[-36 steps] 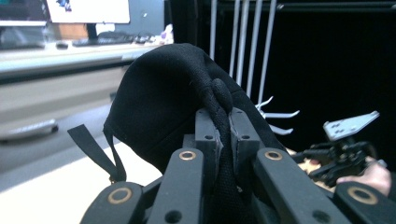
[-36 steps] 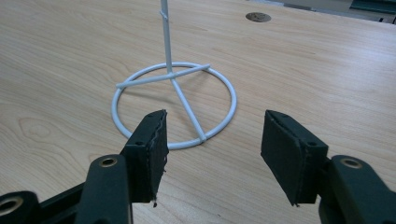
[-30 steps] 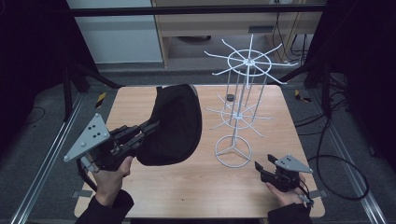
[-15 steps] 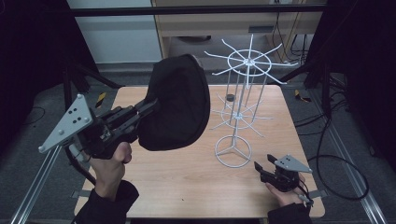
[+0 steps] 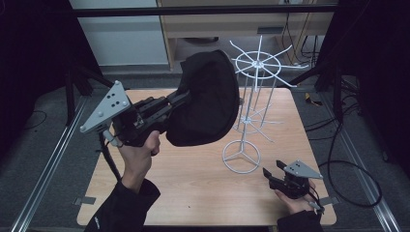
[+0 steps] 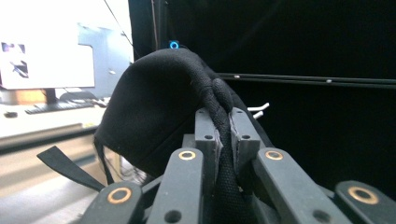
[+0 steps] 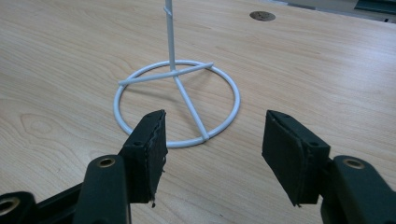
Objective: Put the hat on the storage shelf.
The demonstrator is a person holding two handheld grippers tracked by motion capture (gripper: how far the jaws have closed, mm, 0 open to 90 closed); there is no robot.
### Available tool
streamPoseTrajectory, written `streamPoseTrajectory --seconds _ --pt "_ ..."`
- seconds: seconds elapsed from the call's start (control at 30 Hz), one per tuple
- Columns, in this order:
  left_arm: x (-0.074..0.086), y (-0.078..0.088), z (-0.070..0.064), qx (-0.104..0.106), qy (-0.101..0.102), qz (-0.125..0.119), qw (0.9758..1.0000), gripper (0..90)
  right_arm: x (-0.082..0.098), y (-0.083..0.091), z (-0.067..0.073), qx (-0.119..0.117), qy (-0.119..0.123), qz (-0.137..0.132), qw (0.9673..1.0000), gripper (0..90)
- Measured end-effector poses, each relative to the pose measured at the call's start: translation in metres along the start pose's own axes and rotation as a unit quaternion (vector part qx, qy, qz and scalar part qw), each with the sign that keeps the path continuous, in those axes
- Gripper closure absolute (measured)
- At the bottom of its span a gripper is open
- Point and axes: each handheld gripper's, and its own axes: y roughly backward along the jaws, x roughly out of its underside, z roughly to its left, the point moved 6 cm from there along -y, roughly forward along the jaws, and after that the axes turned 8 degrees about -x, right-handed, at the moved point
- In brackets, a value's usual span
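The black cap point(image 5: 205, 104) hangs in the air above the tabletop's point(image 5: 183, 188) far middle, just left of the white wire rack point(image 5: 251, 116), its dome close to the rack's upper spokes. The left gripper point(image 5: 179, 99), raised over the left edge, has its jaws clamped tight on the cap's thick edge seam, a loose black strap point(image 6: 65, 168) dangling below. The right gripper point(image 5: 271, 173) rests near the near right corner, jaws apart and holding nothing, pointing at the rack's ring base point(image 7: 177, 102).
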Motion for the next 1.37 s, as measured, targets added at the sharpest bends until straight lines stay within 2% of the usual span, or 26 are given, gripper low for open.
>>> streamPoseTrajectory --seconds 0.03,0.1,0.2,0.23,0.3,0.33,0.5,0.63,0.77,0.87,1.03,1.1,1.17,1.2,1.23,1.27,1.3,1.33,1.37 --pt "0.000 0.000 0.000 0.000 0.000 0.000 1.0000 83.6 0.000 0.000 0.000 0.000 0.000 0.000 1.0000 40.1" --pt "0.007 -0.003 0.004 0.009 0.012 0.009 0.9998 82.7 0.000 0.000 0.000 0.000 0.001 0.000 1.0000 40.0" --pt "0.024 -0.005 0.011 0.001 0.021 0.034 0.9992 77.3 0.001 -0.001 0.000 0.000 0.001 0.003 1.0000 39.8" --pt "0.024 -0.005 0.011 0.001 0.021 0.034 0.9992 76.5 0.001 -0.001 0.000 0.000 0.001 0.003 1.0000 39.8" --pt "0.036 -0.006 0.017 -0.011 0.017 0.052 0.9985 75.0 0.001 -0.001 0.001 -0.001 0.001 0.005 1.0000 39.6" --pt "0.036 -0.006 0.017 -0.011 0.017 0.052 0.9985 74.6 0.001 -0.001 0.001 -0.001 0.001 0.005 1.0000 39.6" --pt "0.056 -0.012 0.023 -0.024 0.019 0.077 0.9965 73.4 0.001 -0.001 0.001 -0.001 0.002 0.006 1.0000 39.3" --pt "0.070 -0.016 0.025 -0.031 0.011 0.097 0.9947 71.7 0.001 -0.002 0.001 -0.003 0.001 0.007 1.0000 39.1" --pt "0.078 -0.017 0.026 -0.033 0.009 0.106 0.9938 69.6 0.001 -0.002 0.001 -0.002 0.002 0.007 1.0000 38.9" --pt "0.082 -0.014 0.026 -0.036 0.001 0.112 0.9930 62.7 0.002 -0.002 0.002 -0.003 0.002 0.009 0.9999 38.5" --pt "0.087 -0.001 0.027 -0.038 -0.005 0.116 0.9925 50.7 0.002 -0.002 0.001 -0.003 0.002 0.010 0.9999 37.9" --pt "0.093 0.015 0.031 -0.050 -0.011 0.123 0.9911 44.0 0.002 -0.002 0.001 -0.002 0.001 0.009 1.0000 37.2" --pt "0.096 0.021 0.032 -0.055 -0.013 0.126 0.9904 40.8 0.002 -0.002 0.001 -0.002 -0.002 0.009 1.0000 36.5" --pt "0.103 0.034 0.037 -0.071 -0.016 0.133 0.9885 39.0 0.002 -0.002 0.001 -0.002 -0.003 0.009 1.0000 36.1" --pt "0.103 0.034 0.037 -0.071 -0.016 0.133 0.9885 37.9 0.002 -0.002 0.001 -0.002 -0.003 0.009 1.0000 36.1" --pt "0.108 0.041 0.040 -0.079 -0.017 0.137 0.9873 37.9 0.002 -0.002 0.001 -0.002 -0.003 0.009 1.0000 35.6" --pt "0.122 0.056 0.048 -0.098 -0.020 0.150 0.9837 34.6 0.002 -0.002 0.000 0.001 -0.003 0.009 1.0000 34.5" --pt "0.122 0.056 0.048 -0.098 -0.020 0.150 0.9837 33.5 0.002 -0.002 0.000 0.001 -0.003 0.009 1.0000 34.5" --pt "0.131 0.062 0.052 -0.110 -0.017 0.156 0.9814 33.5 0.002 -0.002 -0.001 0.001 -0.005 0.008 1.0000 34.0"
